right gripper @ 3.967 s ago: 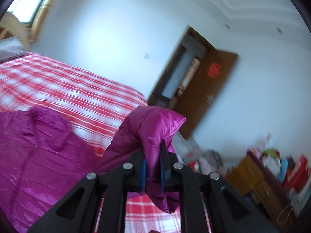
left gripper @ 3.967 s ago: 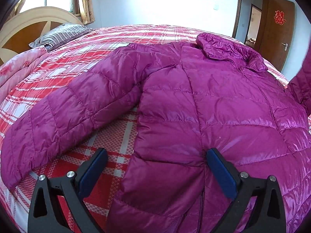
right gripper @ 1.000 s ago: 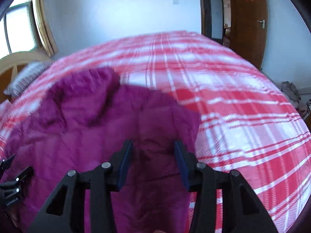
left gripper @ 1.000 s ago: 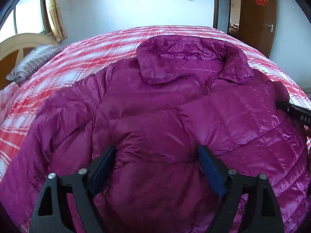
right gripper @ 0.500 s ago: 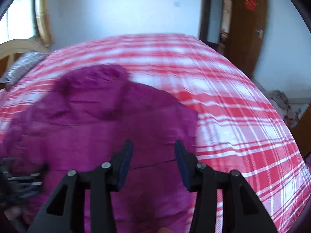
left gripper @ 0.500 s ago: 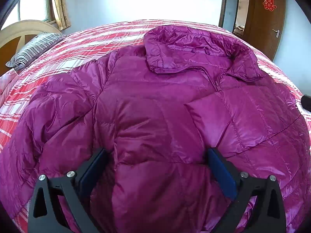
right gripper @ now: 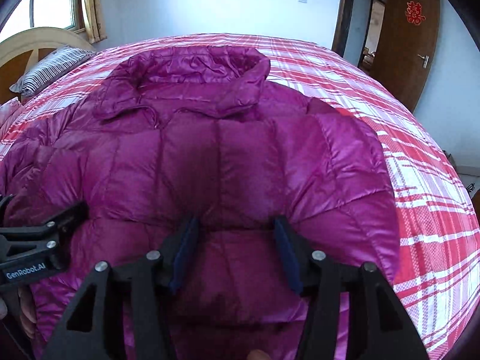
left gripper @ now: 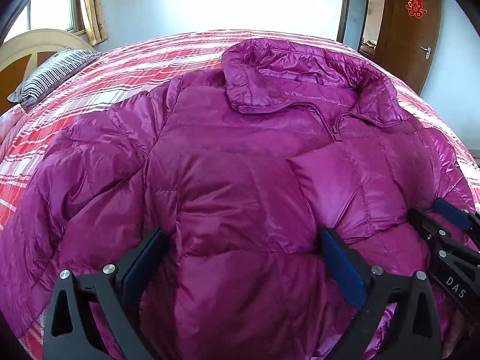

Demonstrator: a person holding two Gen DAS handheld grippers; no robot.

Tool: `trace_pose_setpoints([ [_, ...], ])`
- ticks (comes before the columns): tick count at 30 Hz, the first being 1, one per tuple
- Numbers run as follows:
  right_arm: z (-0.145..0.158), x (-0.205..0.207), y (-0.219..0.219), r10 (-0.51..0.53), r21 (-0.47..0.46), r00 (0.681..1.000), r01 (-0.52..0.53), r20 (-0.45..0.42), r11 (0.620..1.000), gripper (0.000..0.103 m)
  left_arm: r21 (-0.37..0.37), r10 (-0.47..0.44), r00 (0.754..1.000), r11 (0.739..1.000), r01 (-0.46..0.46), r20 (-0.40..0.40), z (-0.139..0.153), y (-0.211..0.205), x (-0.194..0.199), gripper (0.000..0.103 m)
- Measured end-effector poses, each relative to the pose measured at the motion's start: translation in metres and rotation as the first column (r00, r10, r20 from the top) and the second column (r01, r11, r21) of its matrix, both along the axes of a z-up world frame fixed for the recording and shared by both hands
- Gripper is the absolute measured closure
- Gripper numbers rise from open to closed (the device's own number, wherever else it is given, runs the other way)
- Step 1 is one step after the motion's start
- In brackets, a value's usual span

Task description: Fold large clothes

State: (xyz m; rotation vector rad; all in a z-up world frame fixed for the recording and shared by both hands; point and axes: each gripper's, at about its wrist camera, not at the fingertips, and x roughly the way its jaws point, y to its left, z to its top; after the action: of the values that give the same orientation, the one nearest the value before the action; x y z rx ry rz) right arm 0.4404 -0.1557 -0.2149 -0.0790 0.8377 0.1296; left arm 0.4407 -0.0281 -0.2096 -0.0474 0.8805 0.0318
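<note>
Both sleeves now folded onto our shiny magenta quilted down jacket (left gripper: 240, 180); left gripper (left gripper: 240, 267) wide, right gripper (right gripper: 237, 252) half-open, both empty; body fold next.

1. Puffy jacket (left gripper: 234, 180) covers most of the near half of the bed (left gripper: 126, 69); no bare bedspread straight ahead of either hand-held gripper.
2. Left hand-held gripper (left gripper: 240, 267) with jaws wide, bulging fabric between them, pads not pressing.
3. Right hand-held gripper (right gripper: 234, 252) half open over the quilted panel; open gap between the pads.
4. The two grippers sit near each other: right one crowds the right edge of the left view (left gripper: 450, 240), so little side room there.
5. Raised collar (left gripper: 300, 72) is a bump at the far end.
6. Free bedspread strip right of the jacket (right gripper: 426, 210); also clear at left toward the striped pillow (left gripper: 51, 75).
</note>
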Motion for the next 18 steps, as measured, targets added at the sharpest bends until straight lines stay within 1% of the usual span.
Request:
trace_pose_setpoints([
  [6, 0.0003, -0.0053, 0.0051, -0.003, -0.022, 1.000, 0.003, 0.014, 1.000, 0.047, 0.010, 0.000, 1.000, 1.000, 0.000, 0.000, 0.0001, -0.0016, 0.0001, 0.001],
  [11, -0.0006, -0.0051, 0.0052, -0.003, -0.024, 1.000, 0.003, 0.015, 1.000, 0.046, 0.013, 0.000, 1.000, 1.000, 0.000, -0.001, -0.0001, -0.0021, -0.0001, 0.001],
  [15, -0.0013, -0.0050, 0.0038, -0.003, -0.015, 1.000, 0.003, 0.016, 1.000, 0.046, -0.003, -0.003, 1.000, 1.000, 0.003, -0.006, 0.0005, 0.0003, -0.0003, 0.001],
  [18, -0.0015, -0.0048, 0.0041, -0.004, -0.021, 1.000, 0.004, 0.019, 1.000, 0.046, 0.006, -0.006, 1.000, 1.000, 0.006, -0.012, 0.0020, -0.0003, -0.0007, 0.001],
])
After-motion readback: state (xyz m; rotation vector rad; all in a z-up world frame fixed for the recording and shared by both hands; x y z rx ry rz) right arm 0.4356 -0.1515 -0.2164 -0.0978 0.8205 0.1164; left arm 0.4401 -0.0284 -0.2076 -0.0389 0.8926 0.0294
